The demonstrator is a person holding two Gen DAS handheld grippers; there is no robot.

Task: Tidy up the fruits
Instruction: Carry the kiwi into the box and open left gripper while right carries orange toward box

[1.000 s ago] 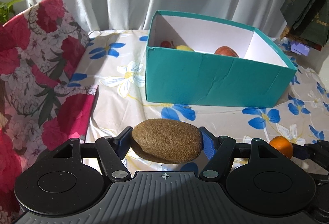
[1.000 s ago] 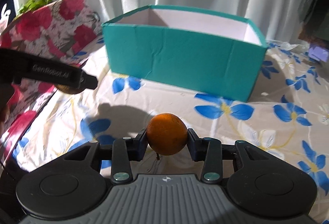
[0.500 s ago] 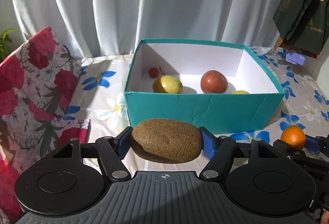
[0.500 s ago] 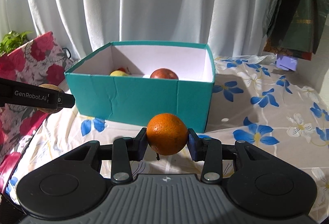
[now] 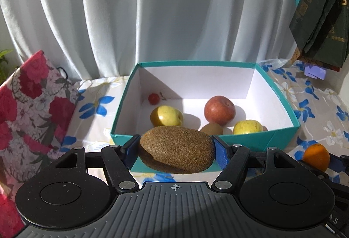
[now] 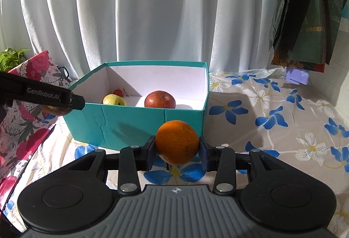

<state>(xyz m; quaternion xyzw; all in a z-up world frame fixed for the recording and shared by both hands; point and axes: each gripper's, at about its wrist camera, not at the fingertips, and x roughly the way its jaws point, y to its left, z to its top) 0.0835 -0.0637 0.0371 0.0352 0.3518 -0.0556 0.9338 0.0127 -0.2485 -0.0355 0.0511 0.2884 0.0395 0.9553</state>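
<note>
My left gripper (image 5: 176, 149) is shut on a brown kiwi (image 5: 177, 149), held just in front of and above the near wall of a teal box (image 5: 250, 143). Inside the box lie a red apple (image 5: 219, 110), two yellow apples (image 5: 166, 116), a small kiwi (image 5: 211, 129) and a cherry tomato (image 5: 153, 98). My right gripper (image 6: 177, 148) is shut on an orange (image 6: 177, 142), held above the cloth in front of the teal box's (image 6: 135, 124) near right corner. The orange also shows at the right in the left wrist view (image 5: 316, 156).
A floral tablecloth (image 6: 272, 120) covers the table. A red floral bag (image 5: 28, 107) stands at the left. Dark bags (image 6: 305, 19) hang at the upper right, white curtains (image 5: 174, 8) behind. The left gripper's finger (image 6: 43, 96) crosses the right wrist view at left.
Both grippers have risen and moved closer to the box with their fruits still held; the box's inside now shows more fully in both views.
</note>
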